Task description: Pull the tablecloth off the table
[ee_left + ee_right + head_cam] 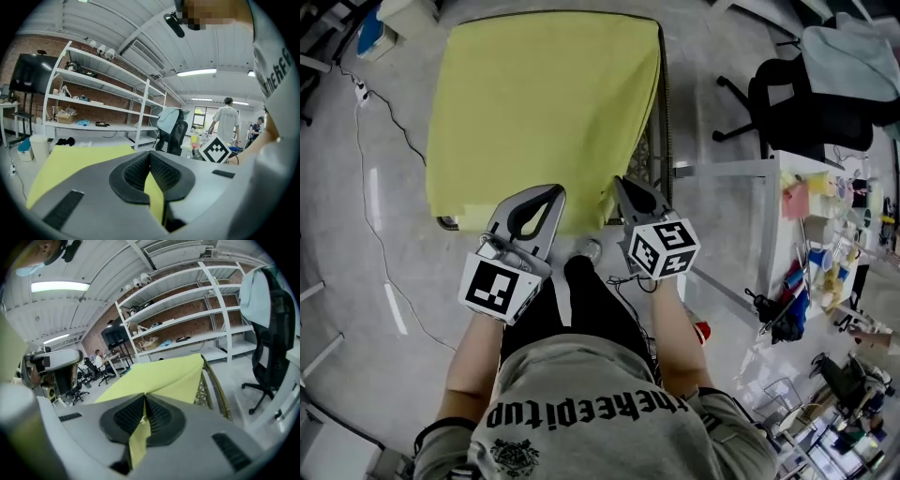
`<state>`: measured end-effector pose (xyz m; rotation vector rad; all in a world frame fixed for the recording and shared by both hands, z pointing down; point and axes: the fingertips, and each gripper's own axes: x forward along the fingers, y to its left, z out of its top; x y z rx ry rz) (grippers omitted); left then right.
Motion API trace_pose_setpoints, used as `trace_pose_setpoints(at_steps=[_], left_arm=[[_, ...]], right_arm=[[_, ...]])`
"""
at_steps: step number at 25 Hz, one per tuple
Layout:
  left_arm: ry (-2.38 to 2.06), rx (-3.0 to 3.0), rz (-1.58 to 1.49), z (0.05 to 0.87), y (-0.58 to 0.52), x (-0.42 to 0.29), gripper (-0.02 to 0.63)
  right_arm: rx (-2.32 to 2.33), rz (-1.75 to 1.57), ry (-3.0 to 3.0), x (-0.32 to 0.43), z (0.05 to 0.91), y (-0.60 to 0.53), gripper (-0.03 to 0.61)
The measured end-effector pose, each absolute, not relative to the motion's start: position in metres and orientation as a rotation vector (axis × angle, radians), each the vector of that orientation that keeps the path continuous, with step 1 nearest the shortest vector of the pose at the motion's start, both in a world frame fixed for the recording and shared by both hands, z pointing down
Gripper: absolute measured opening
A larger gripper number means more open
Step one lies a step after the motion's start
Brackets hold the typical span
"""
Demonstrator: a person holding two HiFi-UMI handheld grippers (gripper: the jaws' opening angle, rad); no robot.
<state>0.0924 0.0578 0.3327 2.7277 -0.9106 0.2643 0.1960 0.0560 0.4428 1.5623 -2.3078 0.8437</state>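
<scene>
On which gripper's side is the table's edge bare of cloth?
The right gripper's side: beside its pinched corner of the yellow tablecloth, the table's rim shows bare. Along the left gripper's side the cloth drapes over the edge.

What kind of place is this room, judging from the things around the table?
Probably a workshop or lab with office space. White metal shelves stand along a brick wall, a black office chair stands on the bare concrete floor, and a desk is crowded with small items.
</scene>
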Motion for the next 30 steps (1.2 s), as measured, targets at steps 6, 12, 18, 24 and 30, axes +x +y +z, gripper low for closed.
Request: trace_pose_setpoints(at_steps=[6,12,18,24,30], left_arm=[[-0.945,2.728,0.248,0.33,0.043,0.042,0.015],[-0.966,2.705,0.237,0.332,0.03,-0.001,0.015],[-0.973,2.685,0.223,0.334,0.021,-0.034,0.015],[-0.977,2.681,0.234,0.34,0.019,-0.057,0.015],[-0.977,2.667,0.25,0.345,0.018,-0.07,0.015]], right_arm=[[1.496,0.802,-2.369,0.131,0.429,0.039,0.014],[1.421,0.779,-2.402,0.076,0.425,0.033,0.014],[1.346,0.778,-2.43,0.032,0.428,0.034,0.014],[1.257,0.795,-2.446,-0.005,0.439,0.045,0.014],[1.19,0.827,-2.423,-0.026,0.454,0.062,0.014]])
